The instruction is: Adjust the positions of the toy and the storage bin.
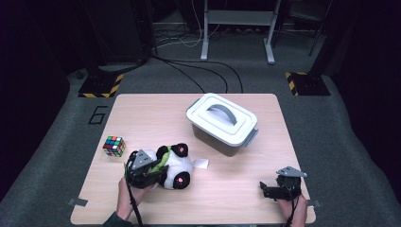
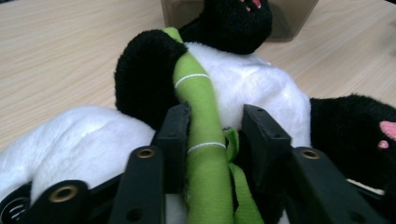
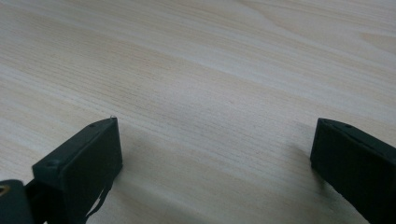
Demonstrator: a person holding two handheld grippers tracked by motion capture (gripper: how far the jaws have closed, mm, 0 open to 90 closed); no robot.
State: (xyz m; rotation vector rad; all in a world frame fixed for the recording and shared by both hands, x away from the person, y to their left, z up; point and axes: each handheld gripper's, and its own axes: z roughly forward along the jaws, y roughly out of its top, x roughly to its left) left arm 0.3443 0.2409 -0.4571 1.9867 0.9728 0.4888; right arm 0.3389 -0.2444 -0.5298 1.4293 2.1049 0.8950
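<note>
Plush panda (image 1: 172,165) lain on table (image 1: 236,189) near-left of lidded box (image 1: 222,124), its green stalk (image 2: 201,116) pinched by left hand-held gripper (image 2: 215,130), right hand-held gripper (image 3: 212,154) spread wide, held near-right of box.

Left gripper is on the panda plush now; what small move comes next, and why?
Probably a short lift. The left gripper has its jaws pinched on the green bamboo stalk of the black-and-white panda plush, which lies on the wooden table; a test raise would show whether that grip carries it.

Panda (image 2: 252,88): we see its head and lower body cut off by the left gripper view's edges.
Bamboo (image 2: 201,121): its lower end runs off the bottom.
Box (image 2: 280,18): we see just a brown strip, top centre.
Tag (image 1: 200,163): too small for us to read.
</note>
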